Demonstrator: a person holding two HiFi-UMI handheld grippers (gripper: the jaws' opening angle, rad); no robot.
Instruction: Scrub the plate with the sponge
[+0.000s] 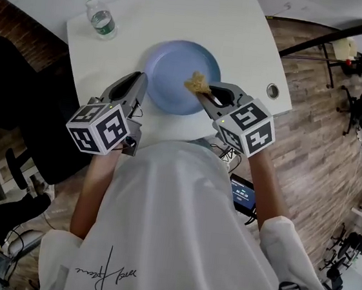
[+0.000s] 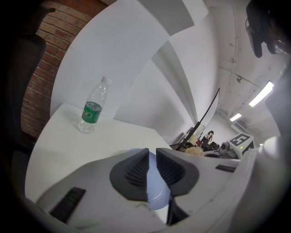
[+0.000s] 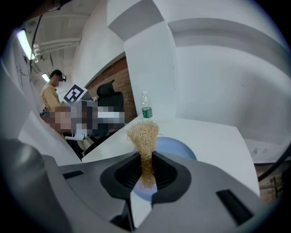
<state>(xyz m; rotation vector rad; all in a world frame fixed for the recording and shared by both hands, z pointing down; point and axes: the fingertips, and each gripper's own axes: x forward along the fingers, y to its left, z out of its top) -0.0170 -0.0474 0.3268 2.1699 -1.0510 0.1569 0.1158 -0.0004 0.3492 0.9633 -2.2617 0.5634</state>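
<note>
left gripper (image 2: 152,155) jaws clamp plate (image 2: 158,193) rim; bottle (image 2: 93,111) behind

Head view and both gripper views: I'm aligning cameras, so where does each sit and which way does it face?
Head view: on the person's head, facing steeply down at the table; shows forearms, shirt, left claw on the plate's rim, right claw holding the sponge.
Left gripper view: on the left claw, facing the bottle; its jaws pinch the plate's rim.
Right gripper view: on the right claw, facing the bottle over the plate; its jaws clamp the sponge.
Shared: all show plate and bottle.
</note>
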